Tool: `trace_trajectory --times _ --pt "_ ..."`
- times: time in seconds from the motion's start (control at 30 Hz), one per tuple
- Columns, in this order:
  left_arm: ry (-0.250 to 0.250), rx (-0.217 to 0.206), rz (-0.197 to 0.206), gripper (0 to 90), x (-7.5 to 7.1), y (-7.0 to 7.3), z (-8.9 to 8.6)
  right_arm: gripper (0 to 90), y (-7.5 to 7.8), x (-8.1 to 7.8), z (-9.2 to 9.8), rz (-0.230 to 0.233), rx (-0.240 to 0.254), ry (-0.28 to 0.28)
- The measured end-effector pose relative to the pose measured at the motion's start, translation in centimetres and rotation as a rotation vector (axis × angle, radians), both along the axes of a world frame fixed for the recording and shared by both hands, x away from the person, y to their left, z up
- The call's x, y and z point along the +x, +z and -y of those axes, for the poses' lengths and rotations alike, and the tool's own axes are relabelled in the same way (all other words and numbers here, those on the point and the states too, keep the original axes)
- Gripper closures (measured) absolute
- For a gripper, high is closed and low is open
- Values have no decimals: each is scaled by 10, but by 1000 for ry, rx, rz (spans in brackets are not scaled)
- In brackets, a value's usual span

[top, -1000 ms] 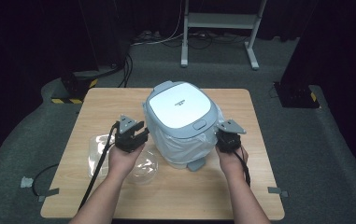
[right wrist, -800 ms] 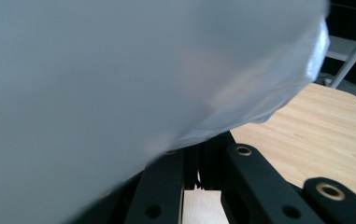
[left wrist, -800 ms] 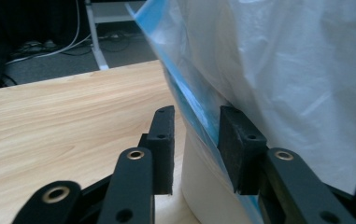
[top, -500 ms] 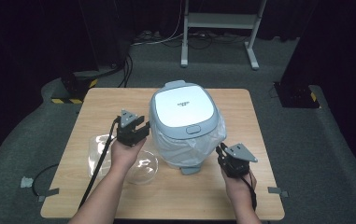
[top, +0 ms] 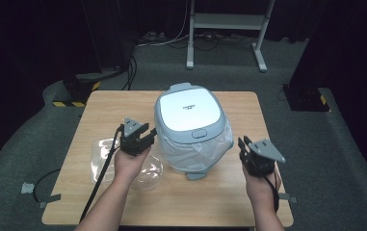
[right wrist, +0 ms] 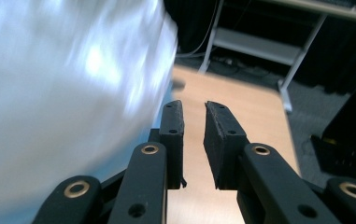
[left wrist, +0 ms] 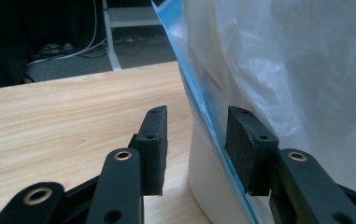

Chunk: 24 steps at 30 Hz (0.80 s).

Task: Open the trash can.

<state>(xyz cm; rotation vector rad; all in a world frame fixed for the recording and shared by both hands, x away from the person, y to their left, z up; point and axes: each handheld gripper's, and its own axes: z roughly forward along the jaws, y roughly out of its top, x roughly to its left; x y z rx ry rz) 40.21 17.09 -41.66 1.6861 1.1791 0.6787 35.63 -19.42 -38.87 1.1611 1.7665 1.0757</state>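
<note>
Rice cooker (top: 190, 125) in a clear plastic bag (top: 198, 149) sits mid-frame on my wooden surface (top: 99, 103). My left tool (top: 140, 139) is spread wide at the bag's blue edge, gripping nothing. My right tool (top: 251, 156), lower right, stands apart, slightly parted, empty.

High view looks down; both claw cameras sit close, perhaps sharing the bagged cooker (top: 190, 130).

My left claw (left wrist: 194, 149) is showing matt black pads beside the rice cooker's (top: 190, 115) crinkly translucent plastic bag (left wrist: 288, 84). The pale wood-grain surface (left wrist: 63, 126) is looking smooth; the cooker's lid is shining glossy.
</note>
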Motion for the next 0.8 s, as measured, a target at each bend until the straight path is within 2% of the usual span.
trace_trajectory --times 0.07,0.1,0.13,0.17,0.2,0.27,0.3,0.33,0.4,0.5,0.63,0.8 --pt "-6 2 -5 589 0 -2 3 777 6 19 -5 -9 20 13" --pt "-17 2 -10 589 2 -3 5 780 -1 38 -14 -49 32 26" --pt "-17 2 -10 594 2 -3 5 780 -1 38 -14 -49 32 26" --pt "-13 1 -13 594 3 -4 5 779 -7 44 -17 -70 29 27" --pt "-16 -15 -23 599 6 -5 4 779 -26 57 -27 -113 16 46" --pt "-19 -22 -25 598 7 -6 3 779 -31 58 -30 -121 19 53" --pt "-27 -24 -23 611 9 -6 3 799 -40 58 -40 -123 15 86" --pt "-32 -23 -22 619 10 -6 4 825 -41 56 -43 -116 4 79" --pt "-36 -25 -24 640 12 -6 4 841 -42 54 -45 -103 -1 70" --pt "-46 -15 -21 649 18 -5 5 848 -44 48 -45 -102 21 67" --pt "-47 -18 -19 668 25 -5 2 855 -46 33 -51 -77 11 83" --pt "-49 -9 -21 672 32 -5 1 845 -47 28 -55 -72 14 79"
